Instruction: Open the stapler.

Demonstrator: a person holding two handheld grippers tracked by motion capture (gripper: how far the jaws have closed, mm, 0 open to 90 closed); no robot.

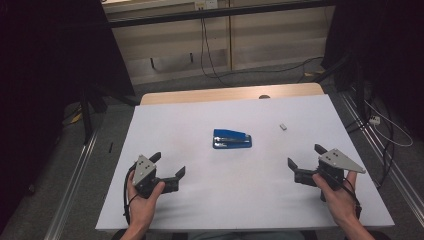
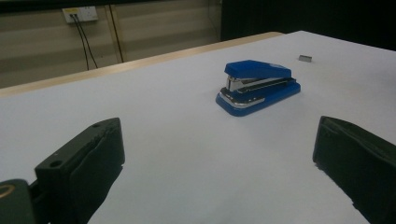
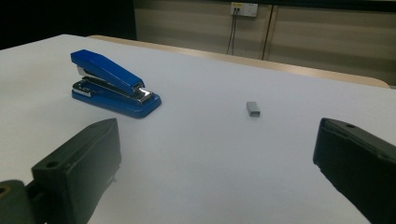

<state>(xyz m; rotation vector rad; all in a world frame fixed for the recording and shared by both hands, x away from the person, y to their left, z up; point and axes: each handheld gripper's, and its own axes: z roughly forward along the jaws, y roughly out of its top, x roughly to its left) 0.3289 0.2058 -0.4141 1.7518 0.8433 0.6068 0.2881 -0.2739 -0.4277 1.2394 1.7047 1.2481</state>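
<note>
Near the table's front edge, the left gripper and right gripper rest spread wide, holding nothing. Between and beyond them, mid-table, lies the closed blue stapler, chrome-trimmed, long axis running left-right across the white table.

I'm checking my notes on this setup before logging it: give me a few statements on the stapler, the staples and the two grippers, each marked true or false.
1. The blue stapler lies near the middle of the white table. True.
2. The left gripper is shut on the stapler. False: its jaws stand open, apart from the stapler.
3. A small grey strip of staples lies on the table, apart from the stapler. True.
4. The right gripper holds the strip of staples. False: its jaws are open and hold nothing.
5. The stapler is red. False: it is blue with silver metal parts.
</note>
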